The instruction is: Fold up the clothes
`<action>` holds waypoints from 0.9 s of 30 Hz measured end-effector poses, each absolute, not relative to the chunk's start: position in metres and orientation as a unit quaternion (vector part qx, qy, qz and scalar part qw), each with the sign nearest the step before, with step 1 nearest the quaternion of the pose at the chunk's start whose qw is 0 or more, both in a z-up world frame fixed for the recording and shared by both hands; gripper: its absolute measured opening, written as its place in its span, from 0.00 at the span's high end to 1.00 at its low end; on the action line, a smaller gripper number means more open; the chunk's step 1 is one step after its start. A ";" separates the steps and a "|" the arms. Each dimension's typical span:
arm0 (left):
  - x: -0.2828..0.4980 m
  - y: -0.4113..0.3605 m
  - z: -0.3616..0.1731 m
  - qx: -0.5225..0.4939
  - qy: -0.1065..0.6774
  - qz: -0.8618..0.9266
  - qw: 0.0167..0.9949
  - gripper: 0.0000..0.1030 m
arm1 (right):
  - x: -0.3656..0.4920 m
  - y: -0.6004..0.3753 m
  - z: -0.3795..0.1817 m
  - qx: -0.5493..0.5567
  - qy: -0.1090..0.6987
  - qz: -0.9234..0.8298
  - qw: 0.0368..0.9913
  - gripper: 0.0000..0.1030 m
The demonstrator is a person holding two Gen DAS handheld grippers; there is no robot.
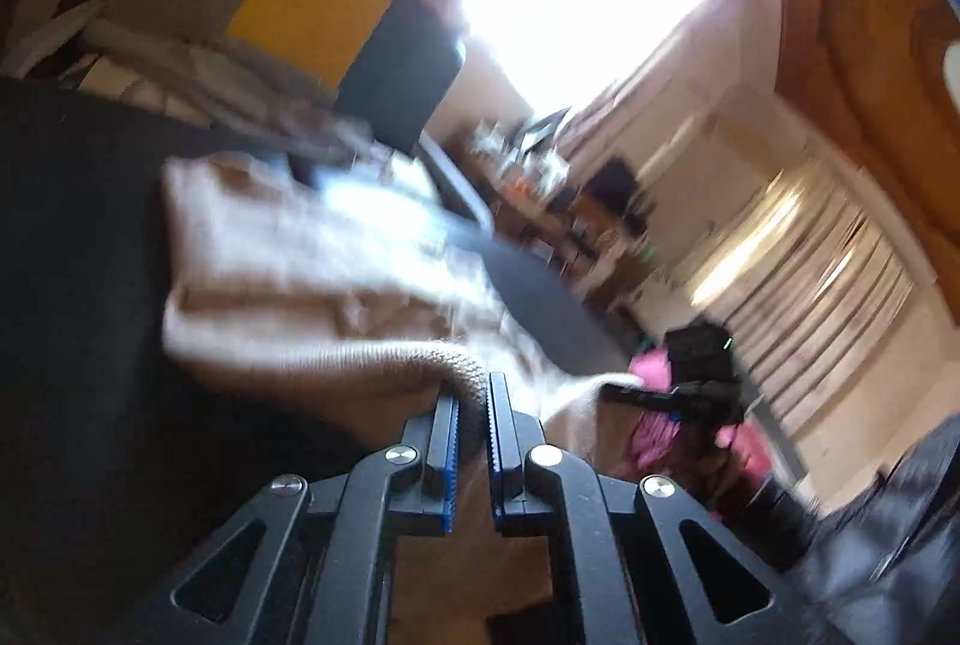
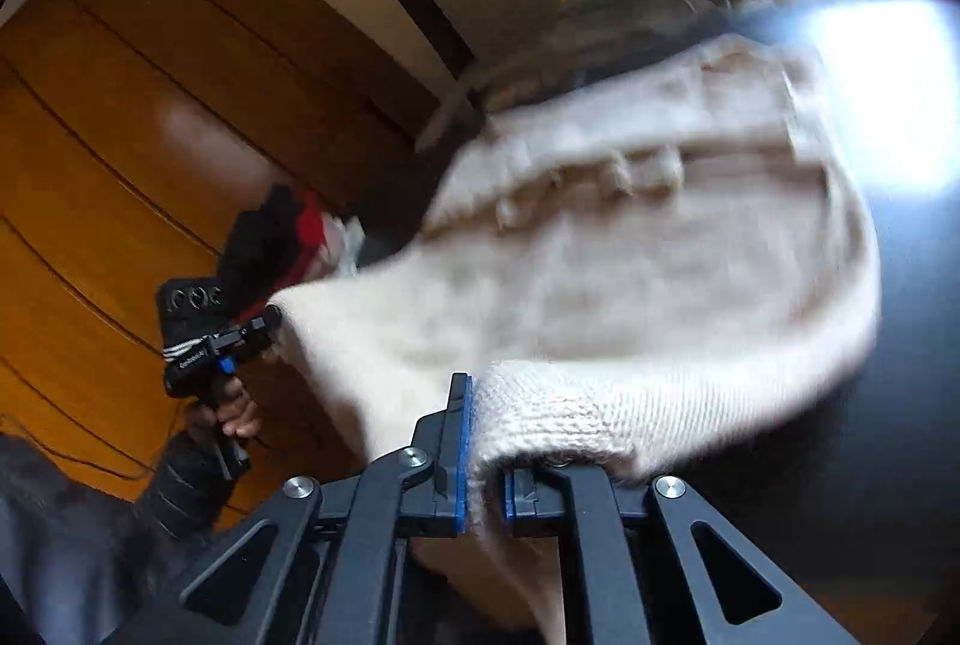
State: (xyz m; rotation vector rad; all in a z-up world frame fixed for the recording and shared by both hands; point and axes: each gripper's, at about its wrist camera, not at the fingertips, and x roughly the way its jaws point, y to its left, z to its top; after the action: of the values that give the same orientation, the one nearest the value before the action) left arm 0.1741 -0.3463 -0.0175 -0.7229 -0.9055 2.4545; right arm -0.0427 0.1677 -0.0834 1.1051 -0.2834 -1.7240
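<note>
Both claws pinch the hem of one cream sweater [image 2: 630,249]. Left claw [image 1: 474,399] bites one corner, right claw [image 2: 483,441] the other, so the sweater hangs spread between them, partly over the dark table [image 1: 72,225], ready for folding.

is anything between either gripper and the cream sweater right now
No. The left gripper and the right gripper each already pinch the knit edge of the cream sweater directly between their fingers, lifting it off the dark surface.
</note>
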 end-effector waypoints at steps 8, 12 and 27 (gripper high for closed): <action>0.012 -0.440 -0.105 -0.320 -0.496 0.807 -0.005 0.83 | -0.194 0.128 -0.082 0.464 -0.158 -0.765 0.418 0.90; 0.004 -0.441 -0.149 -0.346 -0.500 0.794 -0.022 0.81 | -0.231 0.130 -0.134 0.509 -0.206 -0.752 0.366 0.62; 0.126 -0.390 -0.139 -0.369 -0.417 0.831 -0.014 0.81 | -0.128 0.188 -0.183 0.513 -0.271 -0.706 0.406 0.96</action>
State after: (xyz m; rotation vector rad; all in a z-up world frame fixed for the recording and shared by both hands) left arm 0.1264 -0.3899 -0.1389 -1.1690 -1.3204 2.6341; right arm -0.1281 0.1882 -0.1832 1.2938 -0.6843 -1.7813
